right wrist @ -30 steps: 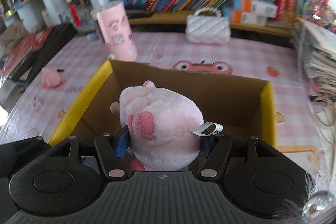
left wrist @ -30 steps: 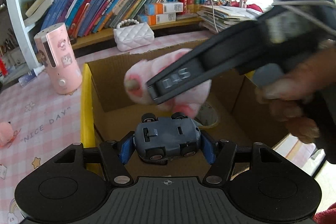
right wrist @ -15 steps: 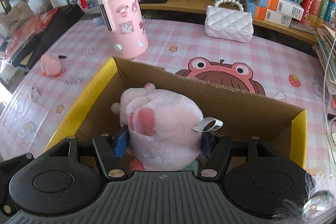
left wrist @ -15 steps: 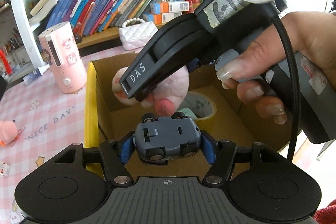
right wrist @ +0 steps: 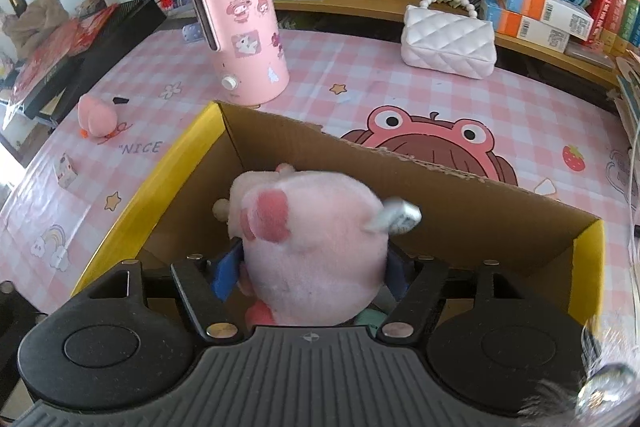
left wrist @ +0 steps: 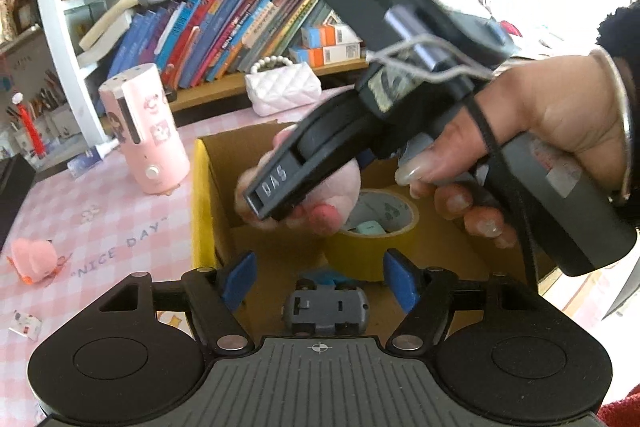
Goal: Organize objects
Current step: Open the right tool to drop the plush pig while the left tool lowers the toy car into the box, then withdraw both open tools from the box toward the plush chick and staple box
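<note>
1. Left gripper: jaws spread wide, blue pads well apart, nothing between them.
2. Toy car: grey, lying on the floor of the box below the open left pads, touching neither.
3. Right gripper: closed on the plush, blue pads pressed into its sides; seen from the left wrist, held in the right hand above the box.
4. Plush: pink, round, with a darker pink patch and a white tag at one side; hanging over the open box, above the tape roll.
5. Tape roll: yellow, standing inside the box, with a small mint-green piece in its core.
6. Box: cardboard with yellow edges, on the pink checked tablecloth.
7. Beyond the box: pink cylinder just past the far left corner, white quilted purse near the bookshelf, small pink toy off to the left.
</note>
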Motion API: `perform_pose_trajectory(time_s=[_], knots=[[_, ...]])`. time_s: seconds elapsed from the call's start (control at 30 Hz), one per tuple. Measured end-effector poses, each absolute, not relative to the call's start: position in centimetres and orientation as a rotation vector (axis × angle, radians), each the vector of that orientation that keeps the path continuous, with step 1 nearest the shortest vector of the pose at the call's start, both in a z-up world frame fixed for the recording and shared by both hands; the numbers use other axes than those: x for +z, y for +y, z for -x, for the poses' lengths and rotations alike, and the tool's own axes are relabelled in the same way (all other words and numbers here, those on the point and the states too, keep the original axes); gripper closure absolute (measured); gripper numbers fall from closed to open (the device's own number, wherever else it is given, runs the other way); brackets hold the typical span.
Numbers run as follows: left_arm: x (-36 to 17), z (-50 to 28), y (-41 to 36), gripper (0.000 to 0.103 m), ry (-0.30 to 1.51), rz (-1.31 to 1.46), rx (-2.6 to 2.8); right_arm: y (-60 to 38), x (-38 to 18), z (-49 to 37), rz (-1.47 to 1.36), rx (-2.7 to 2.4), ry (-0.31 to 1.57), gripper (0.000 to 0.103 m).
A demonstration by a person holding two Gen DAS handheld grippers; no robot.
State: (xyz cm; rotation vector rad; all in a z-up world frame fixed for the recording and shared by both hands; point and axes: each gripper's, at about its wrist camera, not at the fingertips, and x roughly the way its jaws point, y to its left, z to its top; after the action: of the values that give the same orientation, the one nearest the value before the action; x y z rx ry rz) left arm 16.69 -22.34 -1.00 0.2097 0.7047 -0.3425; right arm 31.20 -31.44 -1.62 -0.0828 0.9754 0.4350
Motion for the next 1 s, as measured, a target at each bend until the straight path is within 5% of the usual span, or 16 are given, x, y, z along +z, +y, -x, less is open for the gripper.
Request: perform_pose_trajectory(time_s=[0.07, 0.27, 1.0], knots=[[-0.8, -16.3, -22.1, 0.032, 0.695, -0.21, -0.334, -31.0, -2.0, -31.1, 0.1, 0.449, 0.994, 0.033], [0.4, -15.1, -20.7, 0.023, 0.656, -0.158, -0.325, -30.3, -0.5, -29.0, 0.144, 0.467, 0.89, 0.006], [2.3, -9.0, -14.7, 0.011, 0.56, -0.079, -0.384, -33.2, 5.5, -15.9, 0.001, 0.197, 0.723, 0.003]])
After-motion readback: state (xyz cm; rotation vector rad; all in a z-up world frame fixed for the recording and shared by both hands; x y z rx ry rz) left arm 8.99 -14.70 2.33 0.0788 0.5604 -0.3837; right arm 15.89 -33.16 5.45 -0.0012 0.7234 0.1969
